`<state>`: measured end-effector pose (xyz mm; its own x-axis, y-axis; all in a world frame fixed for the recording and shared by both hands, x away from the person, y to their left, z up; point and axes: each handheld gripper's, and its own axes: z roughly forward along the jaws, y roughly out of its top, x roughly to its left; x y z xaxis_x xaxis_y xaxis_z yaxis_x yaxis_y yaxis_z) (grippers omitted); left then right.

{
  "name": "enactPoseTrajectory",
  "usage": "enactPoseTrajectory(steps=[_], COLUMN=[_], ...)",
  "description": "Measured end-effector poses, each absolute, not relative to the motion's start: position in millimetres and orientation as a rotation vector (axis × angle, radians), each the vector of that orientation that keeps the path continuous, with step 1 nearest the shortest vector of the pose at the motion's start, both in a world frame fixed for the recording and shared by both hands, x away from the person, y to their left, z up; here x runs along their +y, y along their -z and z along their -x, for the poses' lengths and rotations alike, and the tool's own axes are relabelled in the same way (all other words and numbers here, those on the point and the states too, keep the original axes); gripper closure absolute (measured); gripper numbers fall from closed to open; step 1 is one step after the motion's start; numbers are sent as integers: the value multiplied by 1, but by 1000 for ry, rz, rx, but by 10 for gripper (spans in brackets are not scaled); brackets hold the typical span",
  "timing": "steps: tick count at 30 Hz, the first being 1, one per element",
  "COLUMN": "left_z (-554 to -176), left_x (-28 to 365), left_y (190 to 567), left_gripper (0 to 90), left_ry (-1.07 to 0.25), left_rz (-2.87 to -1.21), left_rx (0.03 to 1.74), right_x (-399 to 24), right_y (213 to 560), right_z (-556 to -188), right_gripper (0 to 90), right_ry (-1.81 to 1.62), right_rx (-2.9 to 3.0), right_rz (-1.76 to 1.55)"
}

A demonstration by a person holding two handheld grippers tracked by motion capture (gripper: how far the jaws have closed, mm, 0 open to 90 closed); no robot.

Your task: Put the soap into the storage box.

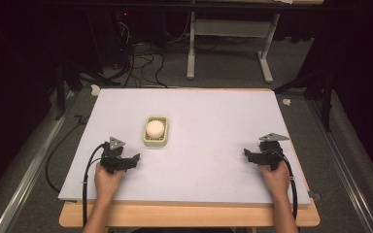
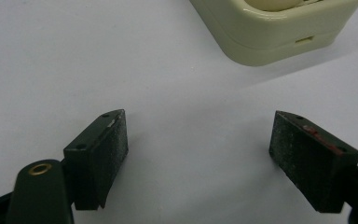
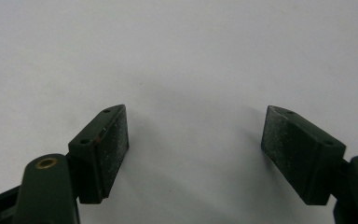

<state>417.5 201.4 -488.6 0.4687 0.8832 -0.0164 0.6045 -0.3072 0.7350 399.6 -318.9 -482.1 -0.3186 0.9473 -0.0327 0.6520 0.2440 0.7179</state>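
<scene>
Both hands rest low on the table point(image 1: 213, 111), left tool point(image 1: 125, 162) and right tool point(image 1: 255, 156) gaping apart, empty.

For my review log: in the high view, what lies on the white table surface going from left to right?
left gripper → cream tray holding a pale ball → right gripper.

At the top right of the left gripper view, the cream dish point(image 2: 279, 37) is cut off by the frame's upper edge, its round pale contents barely visible.
</scene>
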Motion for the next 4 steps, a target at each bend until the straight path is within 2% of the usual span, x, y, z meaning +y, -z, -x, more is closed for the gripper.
enactPoseTrajectory(steps=[4], left_z=[-418], left_x=[202], left_y=[489], left_gripper=[200], left_ry=[-517], left_rz=[-2031], left_rx=[1232], right_x=[-319], right_y=[482], right_z=[-400], right_gripper=[236], right_ry=[-842], right_rx=[2056], right_rz=[-1457])
